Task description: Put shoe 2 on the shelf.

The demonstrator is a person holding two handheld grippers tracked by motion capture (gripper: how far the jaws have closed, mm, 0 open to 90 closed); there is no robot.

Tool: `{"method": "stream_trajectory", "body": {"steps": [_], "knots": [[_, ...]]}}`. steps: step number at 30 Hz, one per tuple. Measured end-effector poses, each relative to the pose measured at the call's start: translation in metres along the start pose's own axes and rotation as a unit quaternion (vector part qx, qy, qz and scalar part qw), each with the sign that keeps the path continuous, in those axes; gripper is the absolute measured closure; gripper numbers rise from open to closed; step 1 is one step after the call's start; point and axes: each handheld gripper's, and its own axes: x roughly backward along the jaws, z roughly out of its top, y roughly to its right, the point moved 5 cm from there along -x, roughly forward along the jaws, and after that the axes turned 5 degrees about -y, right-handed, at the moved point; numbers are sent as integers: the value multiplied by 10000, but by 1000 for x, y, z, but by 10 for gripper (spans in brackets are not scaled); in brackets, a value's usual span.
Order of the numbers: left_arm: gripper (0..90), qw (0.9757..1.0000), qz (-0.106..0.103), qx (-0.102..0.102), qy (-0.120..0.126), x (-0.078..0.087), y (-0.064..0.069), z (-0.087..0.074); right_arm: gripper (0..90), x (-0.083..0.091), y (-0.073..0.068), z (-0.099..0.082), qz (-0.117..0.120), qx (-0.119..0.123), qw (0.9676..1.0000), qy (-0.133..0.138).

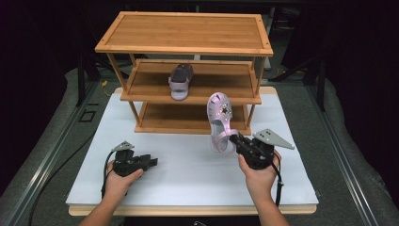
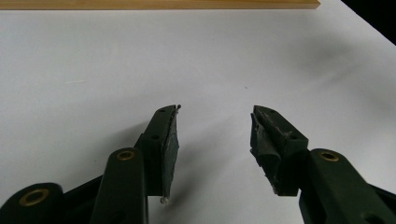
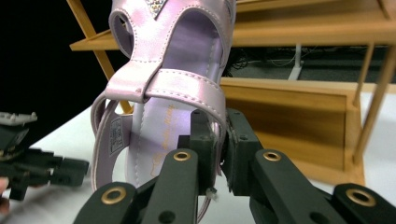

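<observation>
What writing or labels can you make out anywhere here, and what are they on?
Nothing can be read.
Insole of the pink sandal: a line of cursive print, too blurred to read.
Small white tag inside the sandal's heel strap: tiny print, too small to read.
Wooden rack, second sandal and white table top: no writing.

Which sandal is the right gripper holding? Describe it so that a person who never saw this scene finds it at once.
Start at the wooden shoe rack standing on the white table. Just in front of the rack's right side, the right gripper holds a sandal lifted above the table, pinched by its rear side. It is shiny pale pink with a perforated toe, unlike the duller mauve sandal resting on the middle shelf.
</observation>
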Motion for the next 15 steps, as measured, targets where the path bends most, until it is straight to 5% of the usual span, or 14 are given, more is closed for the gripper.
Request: {"method": "stream_trajectory", "body": {"steps": [15], "knots": [[512,10000,-69,47,48,2,-2,1,832,-64,0,79,-419,-190,9979,-460]]}}
